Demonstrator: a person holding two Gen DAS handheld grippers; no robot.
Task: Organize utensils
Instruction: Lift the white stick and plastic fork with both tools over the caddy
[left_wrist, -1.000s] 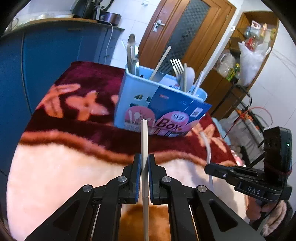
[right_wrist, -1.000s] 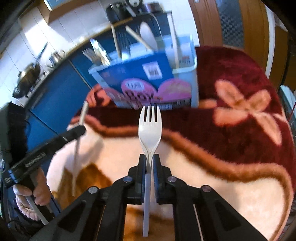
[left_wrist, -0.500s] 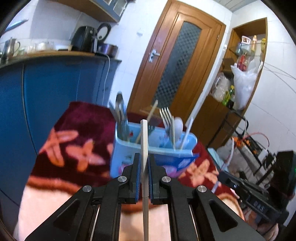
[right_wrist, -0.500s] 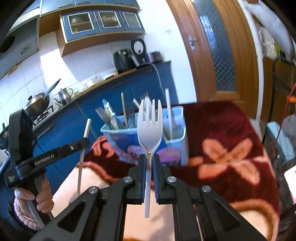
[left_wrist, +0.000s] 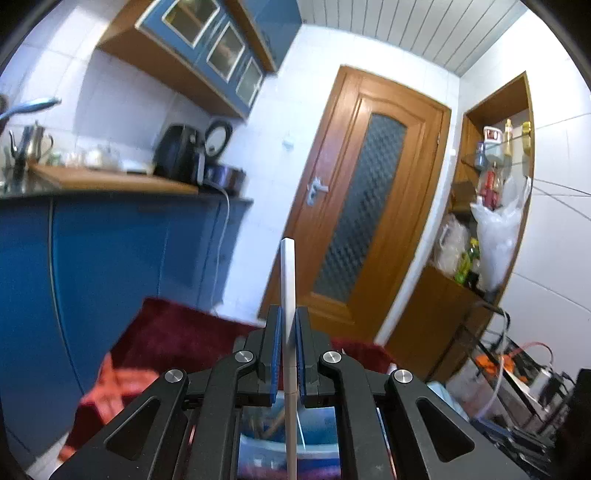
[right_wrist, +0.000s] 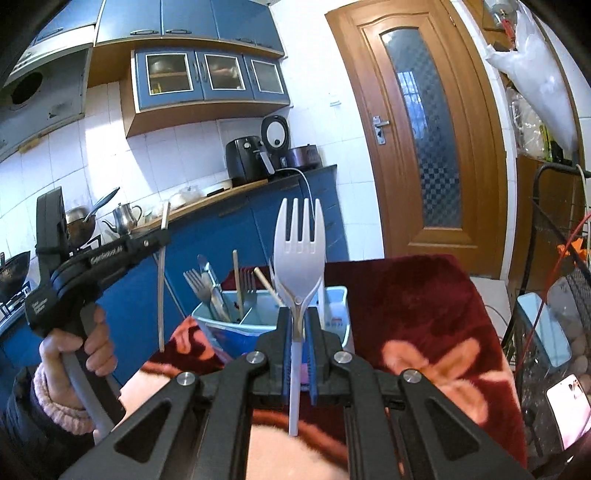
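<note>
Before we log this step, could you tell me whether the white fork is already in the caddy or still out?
Out: the right gripper is shut on the white fork, tines up, nearer the camera than the blue caddy.

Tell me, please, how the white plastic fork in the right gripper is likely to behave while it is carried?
The white plastic fork is probably very light. Its thin handle could flex slightly. Clamped near the neck in the right gripper, it stands upright, though smooth plastic might pivot if bumped.

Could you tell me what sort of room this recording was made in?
Most likely a home kitchen: blue wall cabinets over a tiled wall, a counter with an air fryer and a kettle, and a utensil caddy on the cloth-covered table.
</note>
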